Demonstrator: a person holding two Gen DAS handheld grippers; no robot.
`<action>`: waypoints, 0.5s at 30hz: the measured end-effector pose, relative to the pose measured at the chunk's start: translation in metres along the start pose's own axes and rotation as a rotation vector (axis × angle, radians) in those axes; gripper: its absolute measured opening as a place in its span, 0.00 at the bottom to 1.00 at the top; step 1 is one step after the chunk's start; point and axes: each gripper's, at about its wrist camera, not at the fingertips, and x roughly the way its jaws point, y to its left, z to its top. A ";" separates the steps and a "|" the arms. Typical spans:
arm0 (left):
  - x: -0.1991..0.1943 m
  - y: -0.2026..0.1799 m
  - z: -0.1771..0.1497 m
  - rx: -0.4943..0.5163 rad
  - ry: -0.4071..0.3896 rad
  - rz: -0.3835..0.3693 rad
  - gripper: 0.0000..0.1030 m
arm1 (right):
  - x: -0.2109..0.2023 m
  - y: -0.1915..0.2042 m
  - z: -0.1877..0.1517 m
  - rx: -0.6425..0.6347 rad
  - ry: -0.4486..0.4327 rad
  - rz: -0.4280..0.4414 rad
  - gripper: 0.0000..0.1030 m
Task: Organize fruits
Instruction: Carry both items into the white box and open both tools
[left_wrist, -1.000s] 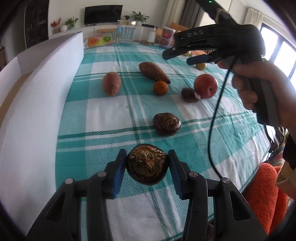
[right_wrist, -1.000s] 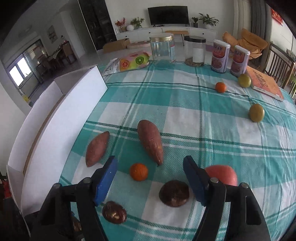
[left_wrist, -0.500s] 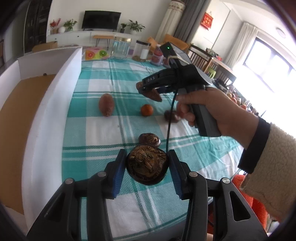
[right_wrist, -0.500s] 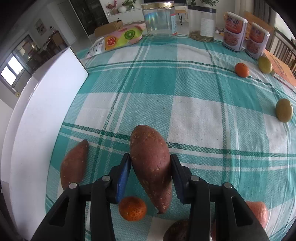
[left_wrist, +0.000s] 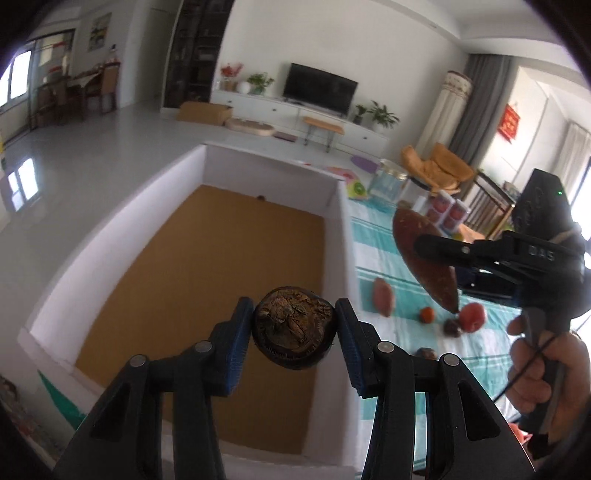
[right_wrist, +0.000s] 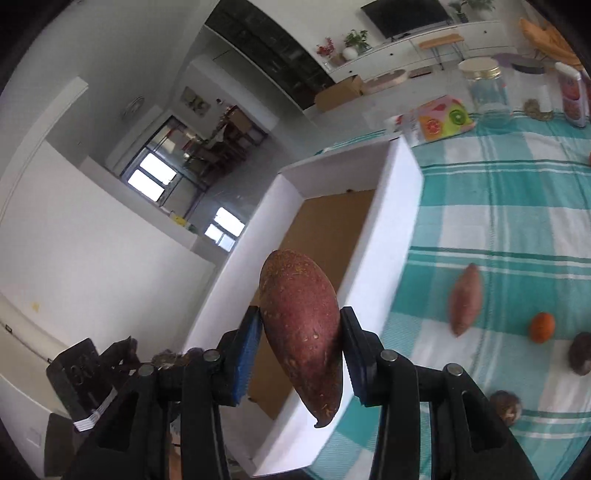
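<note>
**Fruits: two lifted, box bare**

Fruits are mostly unsorted. The left gripper (left_wrist: 294, 326) clamps a dark wrinkled fruit (left_wrist: 294, 332) above the white box (left_wrist: 338, 236); the right gripper (right_wrist: 301, 345) pinches a sweet potato (right_wrist: 301, 332) beside its wall. The box floor looks bare — I judge sorting barely begun. Beyond the box lie another sweet potato (right_wrist: 465, 299), an orange (right_wrist: 542, 326) and more on teal checked cloth (right_wrist: 498, 221) — living room behind.

The right gripper (left_wrist: 436, 246) body reads "DAS".

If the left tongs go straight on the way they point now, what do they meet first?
Probably the brown cardboard floor of the white box: the left tongs, shut on a dark wrinkled fruit, point down into it. Nothing shows between, though depth is uncertain.
</note>
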 end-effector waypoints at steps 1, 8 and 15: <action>0.002 0.014 -0.002 -0.020 0.006 0.046 0.46 | 0.018 0.011 -0.004 -0.008 0.036 0.021 0.42; 0.030 0.064 -0.024 -0.096 0.079 0.186 0.46 | 0.107 0.049 -0.034 -0.084 0.174 0.001 0.42; 0.038 0.054 -0.027 -0.097 0.053 0.205 0.81 | 0.105 0.047 -0.032 -0.074 0.126 -0.019 0.57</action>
